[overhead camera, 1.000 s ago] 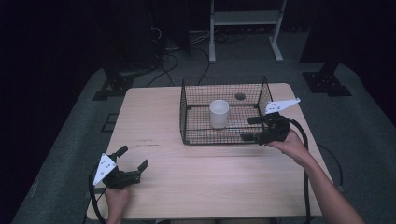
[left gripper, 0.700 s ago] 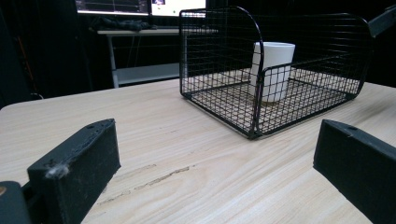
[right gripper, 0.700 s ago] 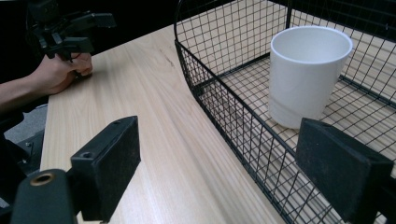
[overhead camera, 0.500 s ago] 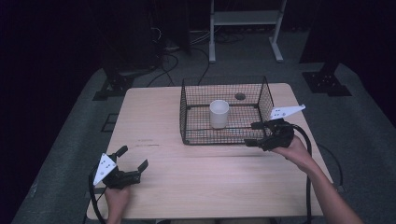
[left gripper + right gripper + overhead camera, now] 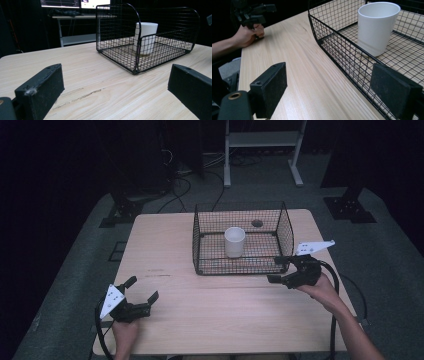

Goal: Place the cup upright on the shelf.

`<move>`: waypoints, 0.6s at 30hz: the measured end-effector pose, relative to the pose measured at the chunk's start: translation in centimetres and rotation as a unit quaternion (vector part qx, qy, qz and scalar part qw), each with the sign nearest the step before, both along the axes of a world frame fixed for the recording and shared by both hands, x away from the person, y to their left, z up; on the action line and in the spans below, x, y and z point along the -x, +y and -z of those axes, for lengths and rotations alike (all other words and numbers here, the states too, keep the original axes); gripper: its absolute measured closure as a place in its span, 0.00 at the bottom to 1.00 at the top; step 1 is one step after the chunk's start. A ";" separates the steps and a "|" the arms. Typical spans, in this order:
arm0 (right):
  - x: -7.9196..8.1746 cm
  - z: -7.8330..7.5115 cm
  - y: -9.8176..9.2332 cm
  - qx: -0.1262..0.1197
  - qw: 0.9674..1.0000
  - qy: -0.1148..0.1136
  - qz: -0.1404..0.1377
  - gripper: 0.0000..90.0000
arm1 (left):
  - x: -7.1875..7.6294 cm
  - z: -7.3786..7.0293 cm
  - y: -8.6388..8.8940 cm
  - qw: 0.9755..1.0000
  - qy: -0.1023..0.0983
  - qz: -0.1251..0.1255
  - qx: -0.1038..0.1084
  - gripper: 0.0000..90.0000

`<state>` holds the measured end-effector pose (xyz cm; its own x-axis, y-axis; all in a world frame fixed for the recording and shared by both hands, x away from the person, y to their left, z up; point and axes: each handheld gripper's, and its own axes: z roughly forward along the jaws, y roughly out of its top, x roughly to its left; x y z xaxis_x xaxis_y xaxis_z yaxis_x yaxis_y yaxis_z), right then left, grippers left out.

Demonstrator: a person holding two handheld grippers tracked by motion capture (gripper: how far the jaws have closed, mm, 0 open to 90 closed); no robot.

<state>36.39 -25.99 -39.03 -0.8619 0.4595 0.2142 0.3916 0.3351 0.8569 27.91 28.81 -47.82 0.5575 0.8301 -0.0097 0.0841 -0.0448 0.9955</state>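
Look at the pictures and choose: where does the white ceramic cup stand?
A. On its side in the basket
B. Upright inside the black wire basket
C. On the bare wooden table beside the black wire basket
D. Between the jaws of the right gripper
B: the white ceramic cup stands upright on the mesh floor of the black wire basket, with the right gripper outside the basket's near wall, open and empty.

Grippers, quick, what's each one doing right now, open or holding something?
Left gripper: open, holding nothing.
Right gripper: open, empty, jaws straddling the near wall of the wire basket.
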 end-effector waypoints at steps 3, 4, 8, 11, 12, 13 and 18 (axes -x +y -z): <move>0.4 0.3 -0.5 0.002 1.000 -0.001 0.006 0.15 | 0.0 0.0 0.0 1.000 0.000 0.000 0.000 0.00; 0.5 0.4 -0.6 0.000 1.000 -0.001 0.008 0.15 | 0.0 0.0 0.0 1.000 0.000 0.000 0.000 0.00; 1.0 0.7 -1.2 0.003 1.000 -0.004 0.018 0.15 | 0.0 0.0 0.1 1.000 0.001 0.000 0.003 0.00; 1.2 1.1 -1.6 0.000 1.000 0.000 0.022 0.15 | 0.0 0.0 0.1 1.000 0.001 -0.001 0.006 0.00; 1.3 1.2 -1.8 -0.002 1.000 0.001 0.024 0.15 | 0.0 0.0 0.1 1.000 0.001 -0.001 0.006 0.00; 1.3 1.3 -1.9 -0.003 1.000 0.001 0.025 0.15 | 0.0 0.0 0.1 1.000 0.001 -0.001 0.005 0.00; 1.6 1.3 -2.2 0.004 1.000 0.000 0.031 0.15 | 0.0 0.0 0.1 1.000 0.001 -0.001 0.005 0.00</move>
